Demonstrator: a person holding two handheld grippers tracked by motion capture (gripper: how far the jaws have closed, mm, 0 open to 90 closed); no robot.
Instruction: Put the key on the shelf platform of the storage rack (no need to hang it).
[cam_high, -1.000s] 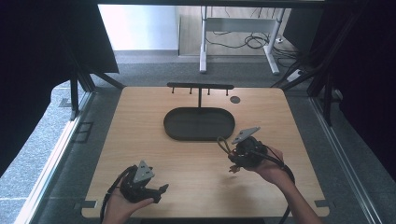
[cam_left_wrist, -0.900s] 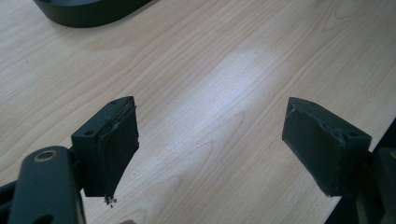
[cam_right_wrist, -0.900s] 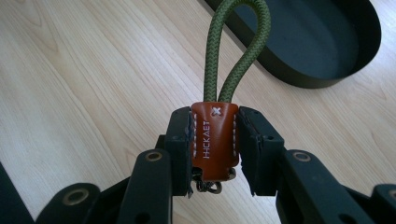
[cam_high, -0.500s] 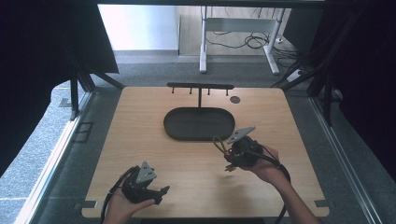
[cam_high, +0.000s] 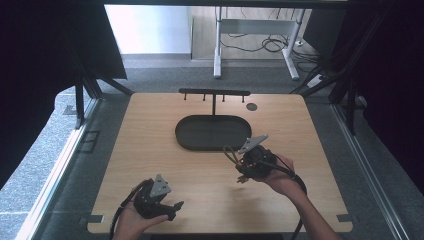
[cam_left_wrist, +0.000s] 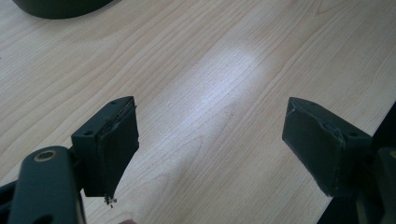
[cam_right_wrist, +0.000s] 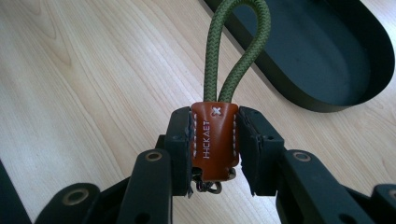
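Our right gripper (cam_right_wrist: 215, 140) has its fingers (cam_right_wrist: 181, 140) clenched on the brown leather tab of a keychain (cam_right_wrist: 215, 140), its green cord loop (cam_right_wrist: 238, 51) pointing up toward the black oval tray (cam_right_wrist: 327, 60). We judge the pickup done; hanging the loop on the hook rack (cam_high: 214, 93) behind the tray seems left. Our left gripper (cam_left_wrist: 210, 149) hangs wide open, empty, over the tabletop (cam_left_wrist: 210, 70).
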